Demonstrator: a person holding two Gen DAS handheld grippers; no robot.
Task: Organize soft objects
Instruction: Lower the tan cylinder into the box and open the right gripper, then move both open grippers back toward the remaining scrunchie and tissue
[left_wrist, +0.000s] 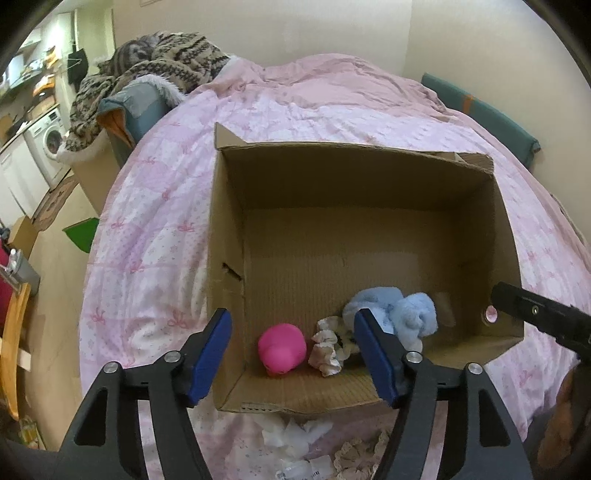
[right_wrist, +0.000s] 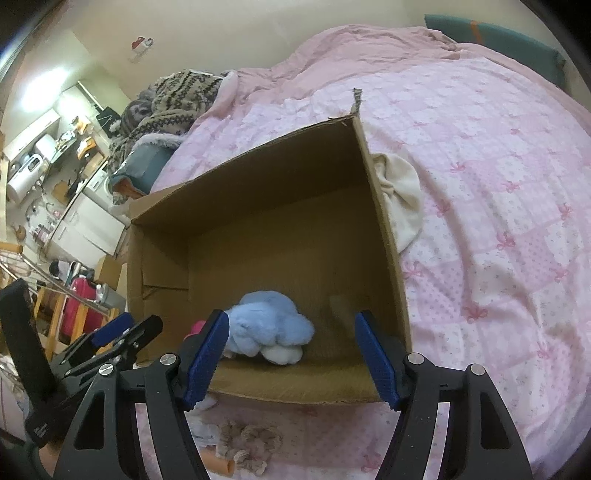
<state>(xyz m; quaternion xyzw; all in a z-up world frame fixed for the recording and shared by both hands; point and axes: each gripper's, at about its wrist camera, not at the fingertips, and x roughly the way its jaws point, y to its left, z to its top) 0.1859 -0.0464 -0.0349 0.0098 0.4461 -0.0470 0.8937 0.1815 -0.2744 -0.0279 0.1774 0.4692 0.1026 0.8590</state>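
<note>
A: Cardboard box (left_wrist: 369, 177) sits on the bed (left_wrist: 155, 229), open top. Inside, at the near wall: pink toy (left_wrist: 282, 349), a frilly scrunchie (left_wrist: 327, 350) beside it, and a light blue plush (left_wrist: 395, 314). Rest of the box floor is bare.

B: And the hand-held grippers?

A: Left hand-held gripper (left_wrist: 293, 358) is released, nothing between the fingers, approx. above the near edge of the box. Right hand-held gripper (right_wrist: 291, 356) is also spread wide and holds nothing.

B: So which step, in your opinion?

A: I think we are between two picks. Some soft things are not yet in: white crumpled cloth (left_wrist: 295, 435) and a beige lace scrunchie (right_wrist: 247, 443) on the bed in front of the box, also a cream cloth (right_wrist: 400, 195) at the box's right side.

B: Next move?

A: Probably lower one gripper to the scrunchie, pinch it, lift over the wall, release inside.
</note>
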